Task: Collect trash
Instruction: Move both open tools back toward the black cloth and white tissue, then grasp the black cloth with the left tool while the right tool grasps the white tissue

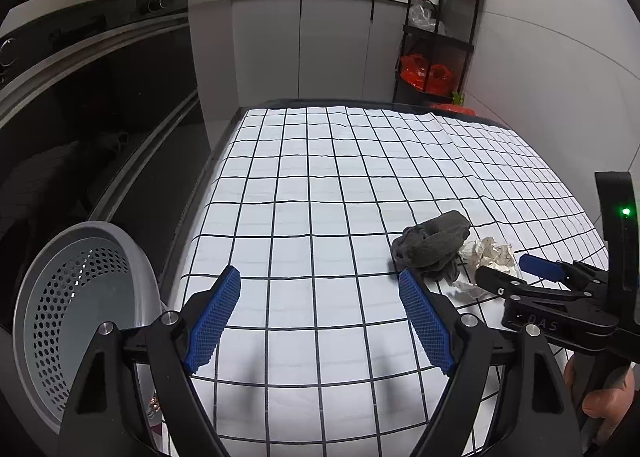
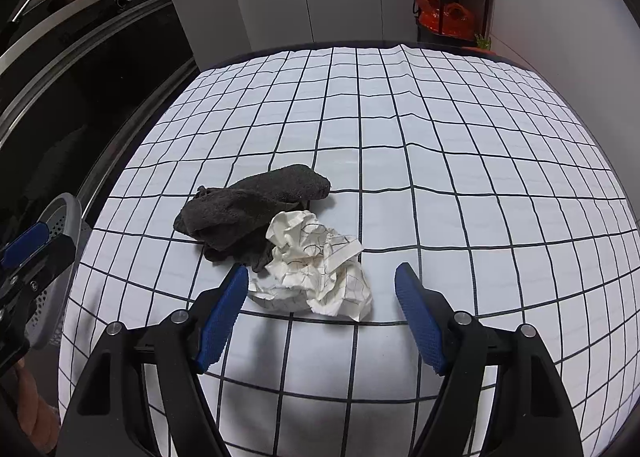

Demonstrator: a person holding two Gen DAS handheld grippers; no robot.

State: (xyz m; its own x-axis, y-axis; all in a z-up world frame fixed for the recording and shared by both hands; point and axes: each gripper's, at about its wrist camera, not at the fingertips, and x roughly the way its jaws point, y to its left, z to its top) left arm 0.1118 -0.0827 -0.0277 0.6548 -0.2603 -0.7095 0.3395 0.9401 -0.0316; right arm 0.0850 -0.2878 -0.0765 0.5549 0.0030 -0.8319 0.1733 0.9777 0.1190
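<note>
A crumpled white paper wad (image 2: 316, 273) lies on the checked tablecloth (image 2: 440, 161), touching a dark grey rag (image 2: 248, 209) behind it. My right gripper (image 2: 320, 297) is open and empty, its jaws standing on either side of the paper's near edge. In the left wrist view the paper (image 1: 490, 255) and rag (image 1: 432, 243) lie to the right, with the right gripper (image 1: 516, 275) reaching in beside them. My left gripper (image 1: 320, 297) is open and empty over bare cloth. A grey perforated bin (image 1: 80, 297) stands off the table's left edge.
A dark oven front (image 1: 100, 105) runs along the left. Grey cabinets (image 1: 320, 45) and a black shelf cart (image 1: 436, 37) with red bags stand behind the table. The bin (image 2: 56, 257) also shows at the left of the right wrist view.
</note>
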